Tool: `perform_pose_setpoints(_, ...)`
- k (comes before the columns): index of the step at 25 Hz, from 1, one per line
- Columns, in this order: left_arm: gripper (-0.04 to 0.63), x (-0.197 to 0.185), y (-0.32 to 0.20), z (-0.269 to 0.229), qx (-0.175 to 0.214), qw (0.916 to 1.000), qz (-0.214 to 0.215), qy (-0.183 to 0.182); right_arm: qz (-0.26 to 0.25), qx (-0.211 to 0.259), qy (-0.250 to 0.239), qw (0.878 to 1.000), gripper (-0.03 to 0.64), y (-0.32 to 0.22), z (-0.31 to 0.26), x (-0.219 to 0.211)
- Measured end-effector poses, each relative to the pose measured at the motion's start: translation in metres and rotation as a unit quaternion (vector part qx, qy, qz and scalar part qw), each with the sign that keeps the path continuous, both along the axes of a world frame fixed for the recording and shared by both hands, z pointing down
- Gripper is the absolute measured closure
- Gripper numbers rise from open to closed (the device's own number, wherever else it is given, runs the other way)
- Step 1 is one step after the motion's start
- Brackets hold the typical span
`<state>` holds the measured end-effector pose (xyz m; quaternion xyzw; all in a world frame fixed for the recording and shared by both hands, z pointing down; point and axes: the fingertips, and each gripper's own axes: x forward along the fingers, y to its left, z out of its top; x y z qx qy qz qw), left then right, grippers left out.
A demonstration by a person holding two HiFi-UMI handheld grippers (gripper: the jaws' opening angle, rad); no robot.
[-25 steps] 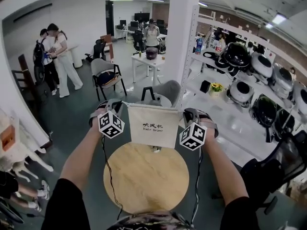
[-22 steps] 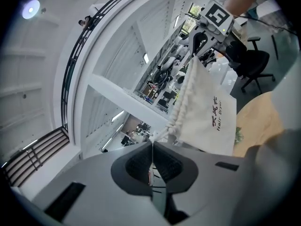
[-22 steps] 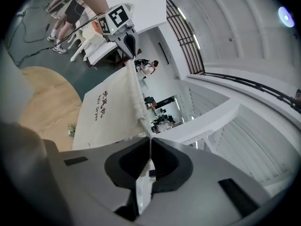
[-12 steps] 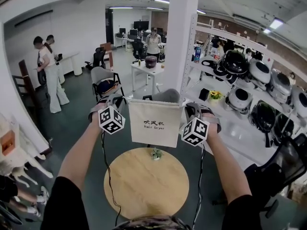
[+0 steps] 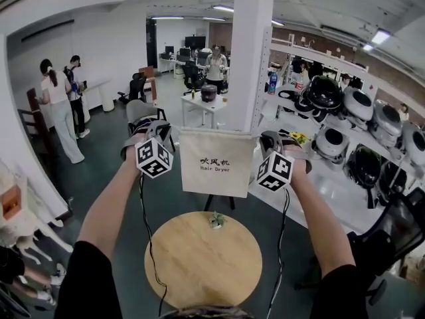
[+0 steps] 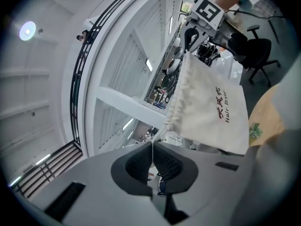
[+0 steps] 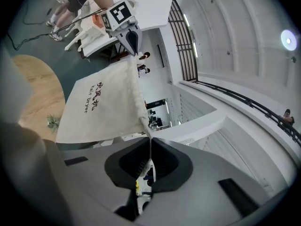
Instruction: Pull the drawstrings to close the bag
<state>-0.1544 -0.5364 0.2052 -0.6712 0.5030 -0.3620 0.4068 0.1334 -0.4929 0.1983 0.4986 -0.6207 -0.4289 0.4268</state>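
Both grippers have risen, lifting the cream bag (image 5: 216,168) higher above the round wooden table (image 5: 199,271); white shelving (image 5: 312,158) stands right, people (image 5: 56,105) far left. Left gripper view: the left gripper (image 6: 152,150) pinches a drawstring (image 6: 159,134), jaws together. Right gripper view: the right gripper (image 7: 149,150) pinches the other drawstring (image 7: 146,134) likewise.

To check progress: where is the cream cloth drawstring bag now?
Head view, centre: the cream cloth bag hangs by its drawstrings between the left gripper and right gripper, above the round wooden table.
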Motion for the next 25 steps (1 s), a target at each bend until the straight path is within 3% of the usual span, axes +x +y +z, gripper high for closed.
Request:
perform_pose_setpoints(9,0.575,-0.006,-0.004,-0.019,0.016,0.9998,-0.007,0.004,0.009,0.008,-0.008,1.000,0.607,-0.003,-0.015,0.008)
perform_pose_setpoints(19,0.575,-0.019,-0.006,-0.036,0.021,0.9984,-0.018,0.050,0.024,0.008,-0.053,0.998,0.609,-0.009,-0.027,0.025)
perform_pose_setpoints(25,0.575,-0.027,-0.007,-0.042,0.026,0.9978,-0.024,0.056,0.029,0.007,-0.073,0.997,0.609,-0.012,-0.032,0.036)
